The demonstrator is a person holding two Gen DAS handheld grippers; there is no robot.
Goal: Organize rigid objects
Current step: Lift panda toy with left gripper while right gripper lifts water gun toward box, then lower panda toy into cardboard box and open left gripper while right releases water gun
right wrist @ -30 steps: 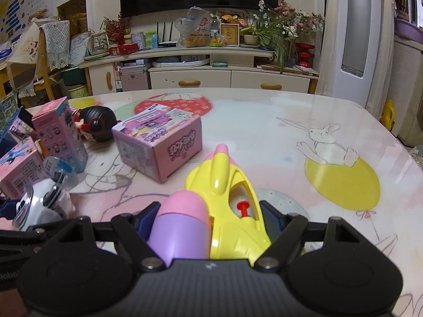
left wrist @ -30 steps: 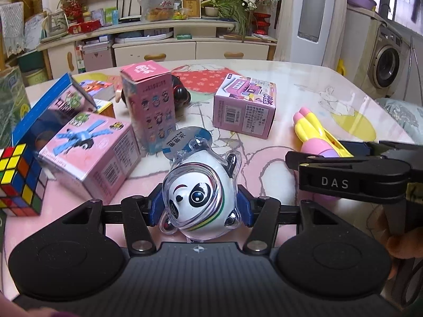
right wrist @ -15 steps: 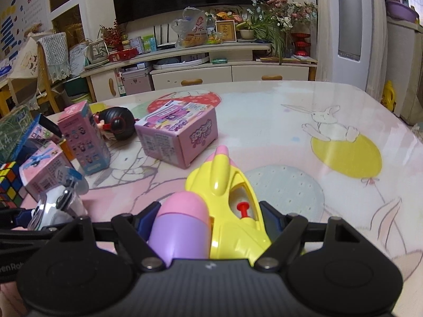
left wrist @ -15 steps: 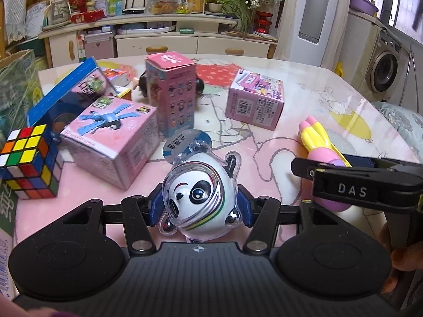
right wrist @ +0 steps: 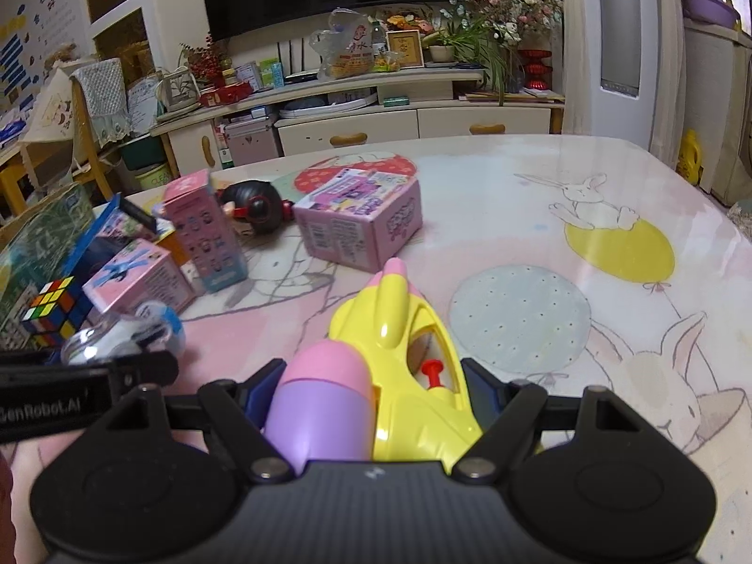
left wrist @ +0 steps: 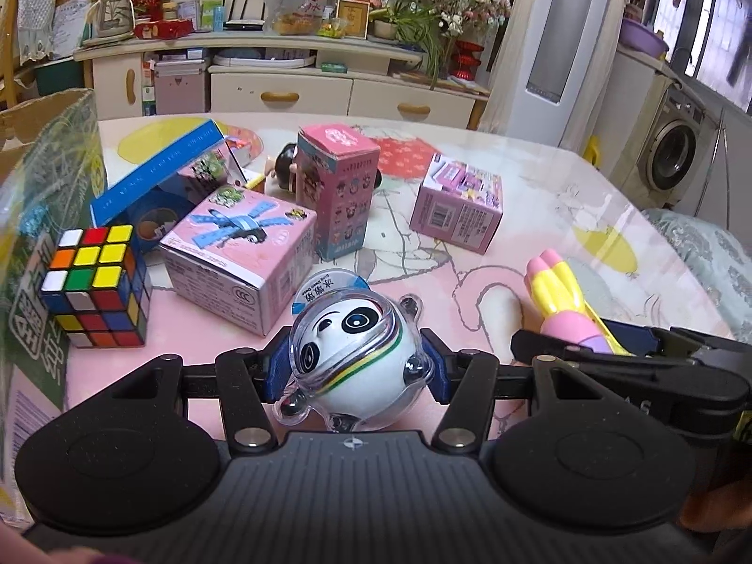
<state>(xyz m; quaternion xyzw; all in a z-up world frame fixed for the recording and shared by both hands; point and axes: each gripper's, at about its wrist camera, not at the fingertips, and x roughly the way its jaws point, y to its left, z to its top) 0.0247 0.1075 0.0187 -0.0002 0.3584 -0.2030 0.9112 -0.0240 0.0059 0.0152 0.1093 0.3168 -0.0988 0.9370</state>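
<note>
Left gripper (left wrist: 353,366) clamped on panda toy (left wrist: 357,352), lower centre; right gripper (right wrist: 371,399) clamped on water gun (right wrist: 390,376). Round slick panda could squirt out. Gun's long nose may clip the pink box (right wrist: 362,225) above it.

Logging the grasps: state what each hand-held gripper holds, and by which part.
Left hand-held gripper: panda toy, clamped across its round body. Right hand-held gripper: yellow water gun, clamped across its rear body and purple tank.
</note>
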